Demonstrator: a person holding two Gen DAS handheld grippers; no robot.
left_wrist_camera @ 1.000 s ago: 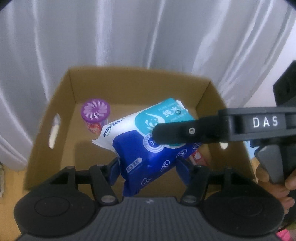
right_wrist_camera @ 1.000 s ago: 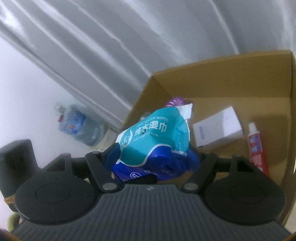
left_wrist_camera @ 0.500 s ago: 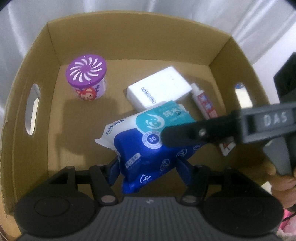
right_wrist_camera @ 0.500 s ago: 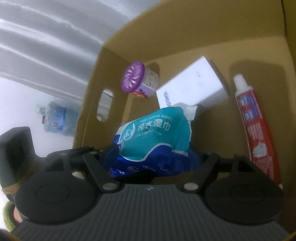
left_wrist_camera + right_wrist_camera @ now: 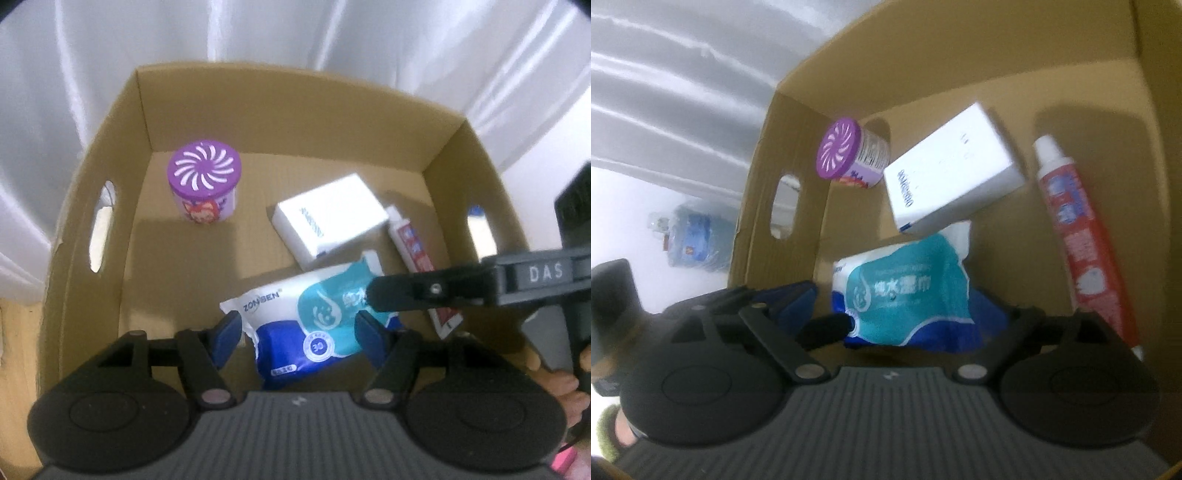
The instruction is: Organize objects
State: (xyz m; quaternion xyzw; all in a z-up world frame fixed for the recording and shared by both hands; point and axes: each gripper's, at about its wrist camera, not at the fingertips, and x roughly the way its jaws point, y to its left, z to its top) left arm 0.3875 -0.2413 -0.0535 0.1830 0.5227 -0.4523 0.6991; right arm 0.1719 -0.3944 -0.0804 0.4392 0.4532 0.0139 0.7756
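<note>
Brown corrugated cardboard box (image 5: 129,206), open top, oval hand slots in both side walls; it stands on a pale wood-toned floor (image 5: 22,332) in front of a pleated white curtain (image 5: 258,33). Right view: a blue water jug (image 5: 698,240) on the floor outside the box, by a white wall. Wipes pack (image 5: 314,317), soft glossy plastic, white, teal and dark blue, lies on the box floor near the front wall; long axis runs lower left to upper right in the left view, crimped white end touching the white carton (image 5: 328,221). Left claw (image 5: 297,332) is opening, pack between its blue pads, left pad clear of it, right pad just at its edge. Right claw (image 5: 908,314) is opening wide, pack between the pads, not pressed. Carton: flat, rectangular, smooth card, lying skewed mid-floor. Toothpaste tube (image 5: 417,254), red and white, lies along the right wall, cap toward the back. Round tub (image 5: 204,186) with purple swirl-slotted lid stands upright, back left.
</note>
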